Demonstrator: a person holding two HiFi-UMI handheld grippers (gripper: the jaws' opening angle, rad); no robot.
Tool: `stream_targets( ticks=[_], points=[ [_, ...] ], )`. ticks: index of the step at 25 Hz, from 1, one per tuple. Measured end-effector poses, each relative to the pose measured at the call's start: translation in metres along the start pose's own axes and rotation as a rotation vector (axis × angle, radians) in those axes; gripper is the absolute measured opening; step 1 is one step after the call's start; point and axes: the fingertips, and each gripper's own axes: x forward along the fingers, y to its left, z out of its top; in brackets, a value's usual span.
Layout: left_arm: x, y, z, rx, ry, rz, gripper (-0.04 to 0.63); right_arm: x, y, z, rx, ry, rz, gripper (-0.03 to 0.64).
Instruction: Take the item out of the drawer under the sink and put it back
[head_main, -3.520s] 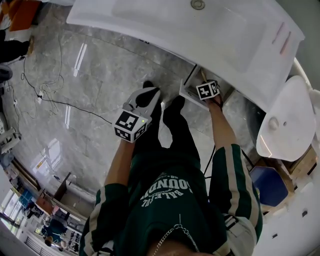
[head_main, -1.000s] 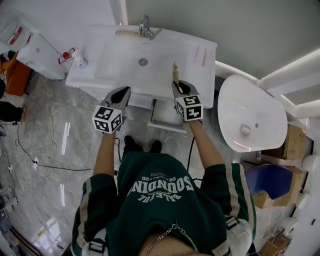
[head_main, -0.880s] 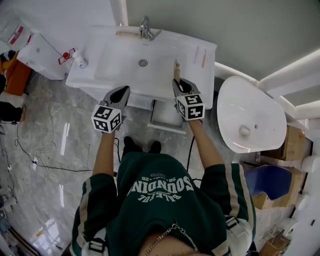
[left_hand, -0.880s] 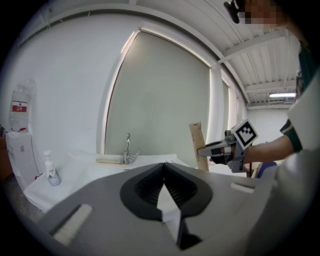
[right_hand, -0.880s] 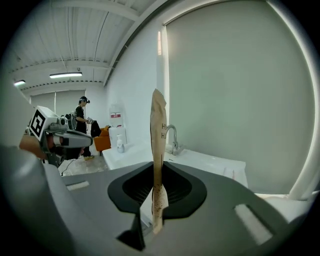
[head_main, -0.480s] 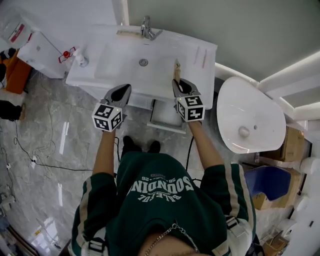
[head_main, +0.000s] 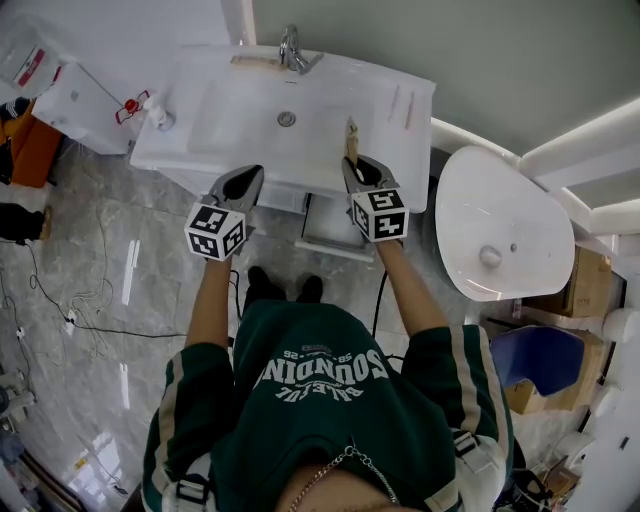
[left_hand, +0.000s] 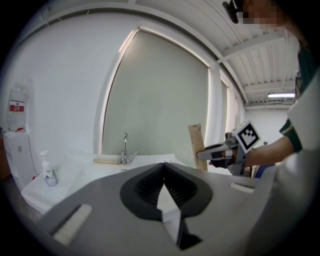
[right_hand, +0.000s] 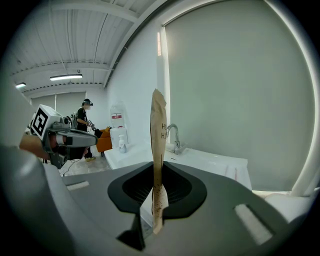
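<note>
"Well, starting with the tan paper packet (right_hand: 158, 150): where?"

"Pinched edge-on and upright between the jaws of the right gripper (right_hand: 157, 167), lower end poking down past the pads. From the head view, raised over the right end of the white sink (head_main: 200, 150), well out of the open drawer (head_main: 330, 228) below."

"And the left gripper (left_hand: 163, 164)?"

"Pressed together at the tips, holding nothing, parked level with the other over the sink's front edge."

"Likely trouble from here?"

"Probably slipping or twisting in so thin a grip, with flat paper clamped only near its bottom. Also, judging by the height, catching the tall free end on the sink's underside or the drawer's front on the way back down, then creasing or dropping onto the grey marble floor (head_main: 100, 300). Possibly missing the narrow drawer altogether, with the toilet (head_main: 500, 235) close at the right leaving little room to swing."

"Changed against the earliest frame?"

"Plenty. Then bent low, right gripper down at the drawer mouth, left one hanging near the knees. Now standing straight, both grippers lifted to sink height, packet clear of the drawer. Over the last second, hardly shifted at all."
</note>
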Motion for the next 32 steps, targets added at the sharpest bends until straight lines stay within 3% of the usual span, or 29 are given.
stream_targets(
  ticks=[9,26,32],
  points=[
    [0.009,-0.004,-0.014,-0.019,0.033,-0.019,0.051,0.0,-0.003,-0.017,0.025,0.032,-0.004,0.049],
    [0.011,-0.024,-0.096,-0.114,0.161,-0.061,0.051,-0.01,0.021,-0.129,0.096,0.211,0.01,0.049],
    [0.013,-0.033,-0.119,-0.139,0.193,-0.076,0.051,-0.008,0.028,-0.151,0.092,0.252,0.025,0.049]
  ],
)
